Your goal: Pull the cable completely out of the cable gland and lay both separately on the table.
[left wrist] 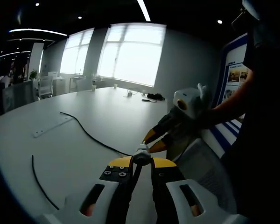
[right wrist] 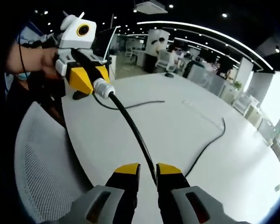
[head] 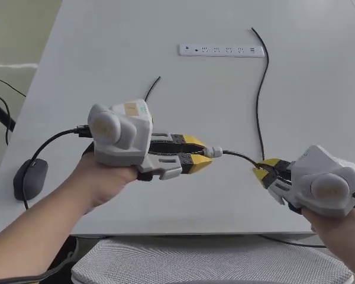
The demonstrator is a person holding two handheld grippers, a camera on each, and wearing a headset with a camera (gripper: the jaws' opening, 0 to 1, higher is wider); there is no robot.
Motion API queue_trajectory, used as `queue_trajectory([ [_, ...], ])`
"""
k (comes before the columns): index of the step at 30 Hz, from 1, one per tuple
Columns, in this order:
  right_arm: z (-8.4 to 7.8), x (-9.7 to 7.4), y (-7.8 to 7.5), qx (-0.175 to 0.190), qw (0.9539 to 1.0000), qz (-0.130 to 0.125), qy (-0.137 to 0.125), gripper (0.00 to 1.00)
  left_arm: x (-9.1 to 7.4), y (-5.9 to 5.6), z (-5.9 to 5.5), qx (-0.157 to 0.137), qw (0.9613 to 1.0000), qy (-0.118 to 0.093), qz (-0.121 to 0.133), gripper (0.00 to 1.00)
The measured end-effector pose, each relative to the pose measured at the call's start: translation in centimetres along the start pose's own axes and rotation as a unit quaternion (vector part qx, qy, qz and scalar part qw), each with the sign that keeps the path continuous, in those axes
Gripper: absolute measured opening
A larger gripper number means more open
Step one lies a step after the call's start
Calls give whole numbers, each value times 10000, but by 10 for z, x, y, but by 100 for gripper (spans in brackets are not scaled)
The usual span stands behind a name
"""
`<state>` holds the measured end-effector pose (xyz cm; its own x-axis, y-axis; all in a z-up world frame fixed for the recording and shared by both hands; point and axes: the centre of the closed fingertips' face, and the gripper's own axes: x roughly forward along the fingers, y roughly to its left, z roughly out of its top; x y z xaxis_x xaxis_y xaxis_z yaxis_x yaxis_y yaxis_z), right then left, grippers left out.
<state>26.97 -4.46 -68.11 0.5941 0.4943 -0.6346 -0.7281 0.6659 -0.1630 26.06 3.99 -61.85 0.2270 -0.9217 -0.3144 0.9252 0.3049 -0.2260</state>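
A white cable gland (head: 214,152) is pinched between the yellow jaw tips of my left gripper (head: 202,154), held above the table's front part. A black cable (head: 239,156) runs out of the gland to my right gripper (head: 261,170), which is shut on it a short way off. Past that grip the cable trails across the table (head: 106,47) toward the far side. In the left gripper view the gland (left wrist: 141,154) sits at the tips of the left gripper (left wrist: 141,163). In the right gripper view the cable (right wrist: 133,126) passes between the jaws of the right gripper (right wrist: 148,170) and leads to the gland (right wrist: 102,87).
A white power strip (head: 222,51) lies at the far middle of the table. A short loose black cable (head: 152,89) lies behind my left gripper. A dark mouse (head: 29,177) sits near the left edge. A mesh chair back (head: 207,263) stands under the front edge.
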Motion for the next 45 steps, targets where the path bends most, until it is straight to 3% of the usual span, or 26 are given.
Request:
queue_trajectory([
  [2,14,-3,4,-378,9992,18,-103,9,0,1,-1,11,10000,9,2,15],
  [5,29,-6,11,-510,9985,41,-205,10,0,2,-4,10,10000,59,-2,15],
  [10,55,-5,26,-1107,9932,146,-340,10,1,3,-5,26,9999,103,-7,15],
  [15,66,-2,32,-1240,9912,195,-415,9,4,0,-5,72,9998,166,-39,15],
  [21,66,-1,33,-1413,9889,234,-393,6,7,-1,-7,69,9998,202,-61,15],
  [27,64,0,40,-1772,9832,282,-346,2,9,-2,-11,89,9996,284,-35,15],
  [37,51,6,43,-2019,9785,369,-211,1,13,-4,-20,100,9991,410,-33,15],
  [45,47,6,40,-1819,9825,349,-185,0,17,-4,-21,74,9992,391,-15,15],
])
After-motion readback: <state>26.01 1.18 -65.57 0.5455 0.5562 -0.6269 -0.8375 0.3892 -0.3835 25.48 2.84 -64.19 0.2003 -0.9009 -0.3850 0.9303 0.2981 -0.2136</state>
